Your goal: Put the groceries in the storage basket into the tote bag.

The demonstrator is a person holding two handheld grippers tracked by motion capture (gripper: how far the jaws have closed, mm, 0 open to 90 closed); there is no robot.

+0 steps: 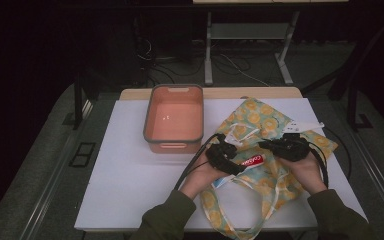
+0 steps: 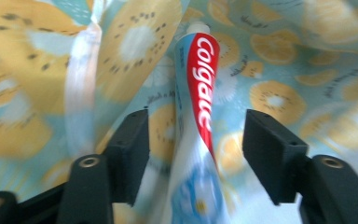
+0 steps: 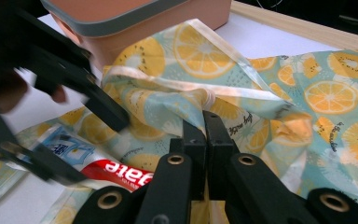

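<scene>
While I had the left gripper (image 2: 196, 154) over the Colgate toothpaste tube (image 2: 198, 98), its jaws stood spread, one on each side of the tube, pads clear of it. Tube lay on the fruit-print fabric bag (image 1: 260, 125), cap end pointing away from the left gripper, tail end near the bag's front-left edge. Right gripper (image 3: 204, 123) was pressed together, pinching a fold of the bag's cloth at its opening hem. Orange plastic bin (image 1: 173, 117) sat just left of the bag, its near corner close behind the lifted hem, so room there was tight. White table top (image 1: 130, 185) was bare at front left.
</scene>
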